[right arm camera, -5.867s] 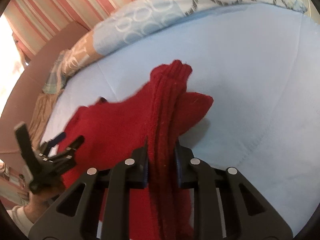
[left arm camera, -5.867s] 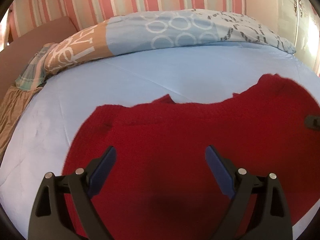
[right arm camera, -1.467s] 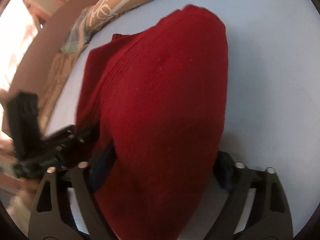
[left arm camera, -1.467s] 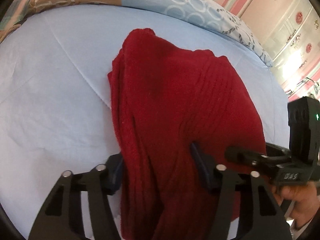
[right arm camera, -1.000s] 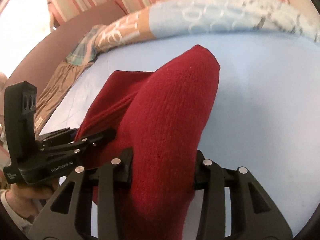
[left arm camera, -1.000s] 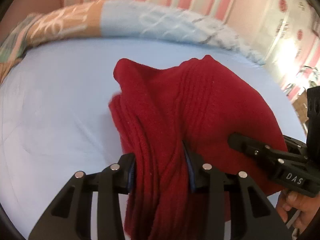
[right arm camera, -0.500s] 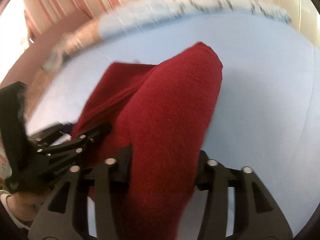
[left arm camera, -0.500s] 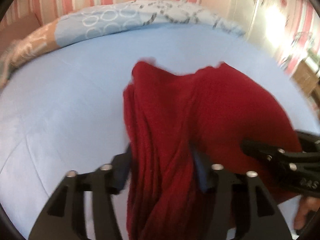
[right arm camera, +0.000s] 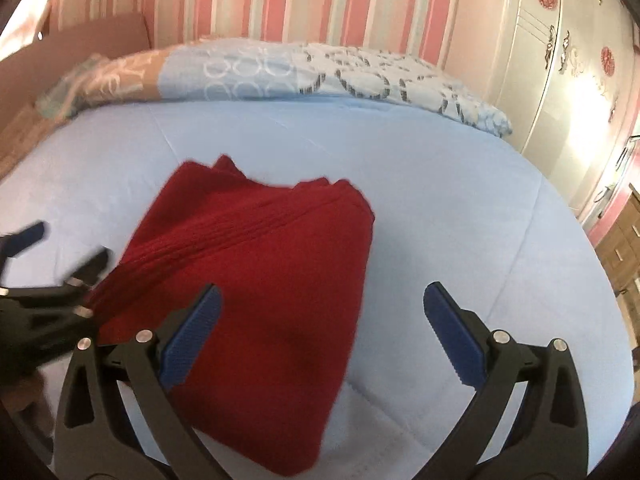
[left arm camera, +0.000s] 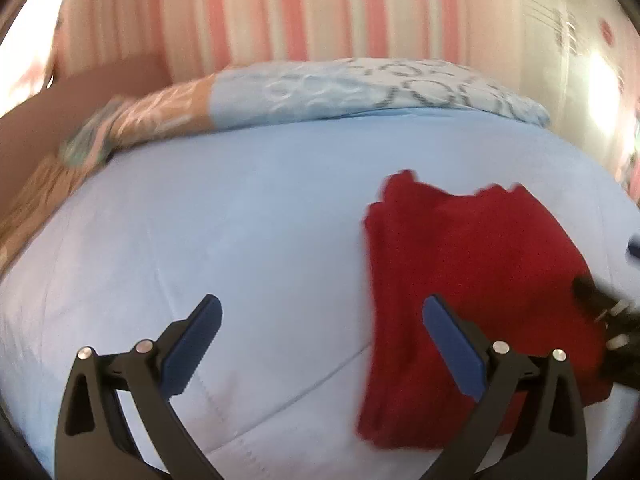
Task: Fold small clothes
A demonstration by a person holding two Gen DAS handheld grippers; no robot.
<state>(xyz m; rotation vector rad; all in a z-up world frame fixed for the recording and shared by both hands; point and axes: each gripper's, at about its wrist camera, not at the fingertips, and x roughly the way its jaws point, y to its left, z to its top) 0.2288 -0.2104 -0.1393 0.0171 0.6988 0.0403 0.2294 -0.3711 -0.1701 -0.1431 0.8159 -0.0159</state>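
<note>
Both grippers are letting go! The left gripper (left arm camera: 320, 328) has its jaws opening, spread wide, with only bare sheet between the blue pads (left arm camera: 192, 350) and nothing in its grasp. The right gripper (right arm camera: 320, 324) is opening wide as well; the near edge of the red sweater (right arm camera: 256, 280) reaches in between its fingers, yet the pads (right arm camera: 454, 340) are off the cloth and press on nothing.

The sweater lies folded into a thick, roughly square bundle on the light blue bed sheet (right arm camera: 460, 200), flat and free of both tools. From the left wrist view it sits to the right, partly behind the right-hand finger. From the right wrist view it fills the middle and left, with the left gripper poking in at the left edge just beside it.

Behind, a patterned duvet (right arm camera: 320, 72) is bunched along the far side of the bed under a pink striped wall (right arm camera: 280, 0)
</note>
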